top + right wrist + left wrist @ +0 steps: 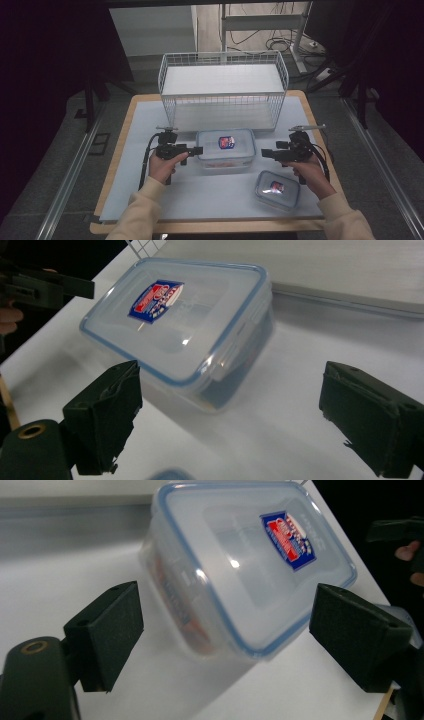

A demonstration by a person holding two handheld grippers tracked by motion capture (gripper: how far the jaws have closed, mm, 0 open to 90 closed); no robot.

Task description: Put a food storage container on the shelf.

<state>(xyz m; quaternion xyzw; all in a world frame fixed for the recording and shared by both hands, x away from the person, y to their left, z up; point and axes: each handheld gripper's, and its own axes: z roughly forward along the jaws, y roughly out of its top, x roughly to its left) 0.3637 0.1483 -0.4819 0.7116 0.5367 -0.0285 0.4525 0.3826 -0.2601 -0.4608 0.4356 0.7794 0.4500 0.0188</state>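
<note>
Large lidded box [226, 148] in the middle of the worktop [150, 200], just in front of the wire basket [220, 107] at the back edge, lid shut and blue label up; small lidded box [276, 189] well apart from it, near the front right corner. Left claw [197, 150] spread wide, empty, level with the large box's left end and just short of touching. Right claw [263, 152] spread wide too, empty, facing the right end from a little farther off. Looks like the approach to a two-handed lift of the large box, probably toward the basket behind. To do it well: close the last gap slowly and from both ends at once, so as not to shove the box sideways along the worktop. Square each claw to its end wall first; in both gripper views the box lies skewed between the pads, one corner nearer than the other. Aim the pads at the firm rim under the lid or at the locking flaps, not at the smooth, slippery clear wall. Squeeze evenly, check for a firm hold, then raise both hands together and keep the box flat. Mind the basket's front wire on the way up, and stay clear of the small box.
</note>
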